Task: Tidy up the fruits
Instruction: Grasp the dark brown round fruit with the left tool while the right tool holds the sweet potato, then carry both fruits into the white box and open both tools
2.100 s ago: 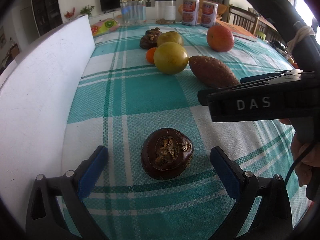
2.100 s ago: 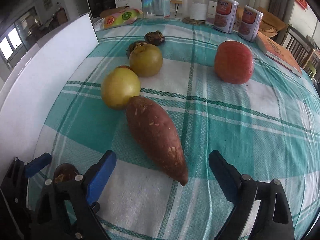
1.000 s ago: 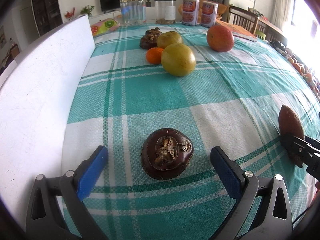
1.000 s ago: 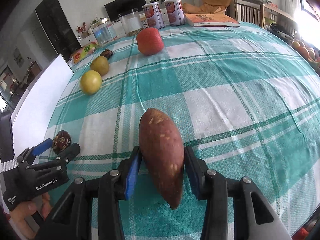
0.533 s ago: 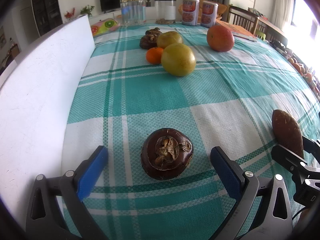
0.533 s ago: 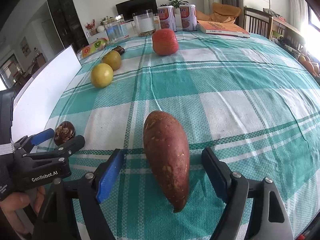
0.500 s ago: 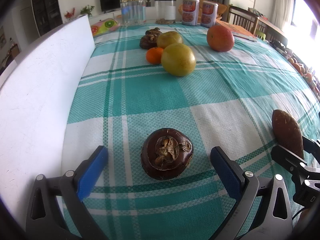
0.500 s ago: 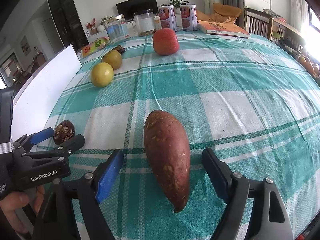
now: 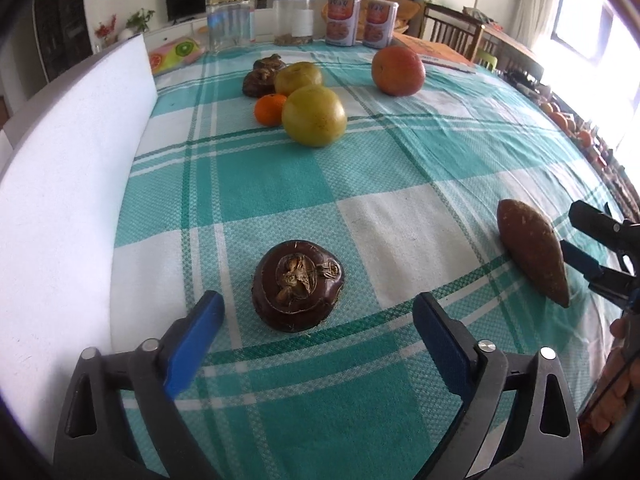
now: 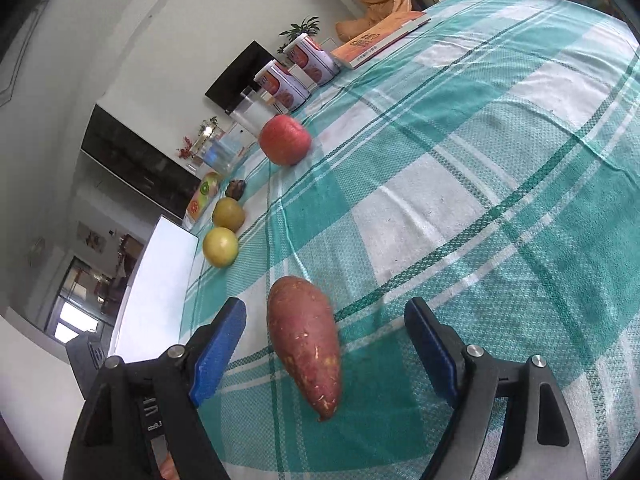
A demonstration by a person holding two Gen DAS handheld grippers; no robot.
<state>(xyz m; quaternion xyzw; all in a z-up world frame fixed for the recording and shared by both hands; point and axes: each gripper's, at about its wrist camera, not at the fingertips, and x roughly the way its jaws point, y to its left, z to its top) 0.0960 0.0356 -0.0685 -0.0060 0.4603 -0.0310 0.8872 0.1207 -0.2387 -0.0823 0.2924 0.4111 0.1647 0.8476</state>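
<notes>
Left gripper (image 9: 316, 332) — blue-padded jaws closing, untouching — straddles the dark brown round fruit (image 9: 298, 285); right gripper (image 10: 325, 344) spreads around the reddish-brown tapered sweet potato (image 10: 306, 338).

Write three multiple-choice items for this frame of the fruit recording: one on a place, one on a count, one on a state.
1. What lies between the left gripper's pads?
A. the dark brown round fruit
B. the sweet potato
C. the small orange

2. How many printed tins stand at the far edge of the table?
A. one
B. two
C. four

3. How is the sweet potato in the right gripper?
A. clamped and lifted
B. lying free on the cloth between open pads
C. absent

Answers: 1 A, it sits centred between the blue pads, which are closing. 2 B, a pair side by side. 3 B, gaps show on both sides.
</notes>
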